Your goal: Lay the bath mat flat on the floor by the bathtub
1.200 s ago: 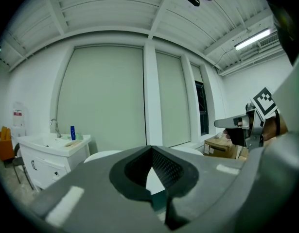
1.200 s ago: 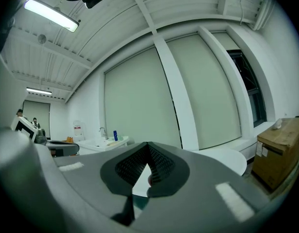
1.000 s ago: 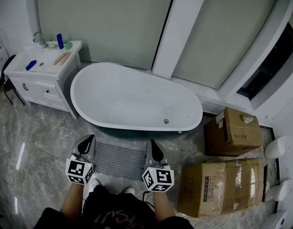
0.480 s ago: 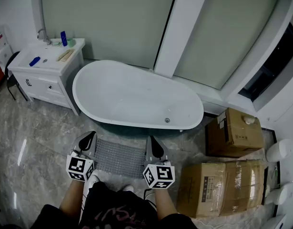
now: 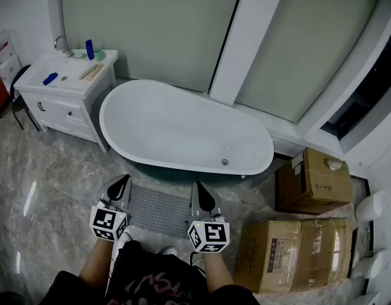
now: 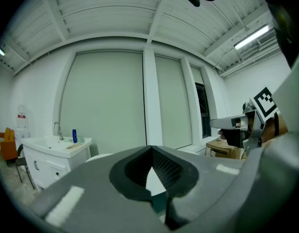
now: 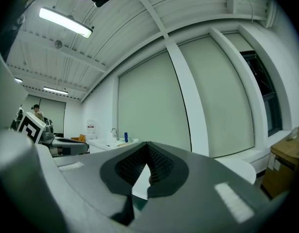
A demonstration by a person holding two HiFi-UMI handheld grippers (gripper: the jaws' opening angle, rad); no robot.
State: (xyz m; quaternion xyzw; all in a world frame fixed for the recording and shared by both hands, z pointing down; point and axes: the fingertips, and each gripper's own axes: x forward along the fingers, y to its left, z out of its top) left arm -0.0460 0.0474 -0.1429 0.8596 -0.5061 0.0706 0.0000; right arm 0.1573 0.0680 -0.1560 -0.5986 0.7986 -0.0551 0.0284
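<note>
The grey studded bath mat (image 5: 159, 210) lies spread on the marble floor right in front of the white bathtub (image 5: 185, 132). In the head view my left gripper (image 5: 124, 180) hovers over the mat's left edge and my right gripper (image 5: 198, 187) over its right edge. Both point level toward the tub. In the left gripper view the left gripper (image 6: 151, 148) has its jaws together with nothing between them. The right gripper (image 7: 147, 144) looks the same in its own view: shut and empty. Neither gripper view shows the mat.
A white vanity (image 5: 65, 97) with a sink, tap and small bottles stands left of the tub, with a dark chair (image 5: 17, 103) beside it. Two cardboard boxes (image 5: 313, 183) (image 5: 297, 253) sit on the floor at the right. My white shoes (image 5: 125, 240) are at the mat's near edge.
The head view has drifted slightly, so the room sits a little further right. The right gripper's marker cube has rolled a little. The mat and both grippers stay where they were.
</note>
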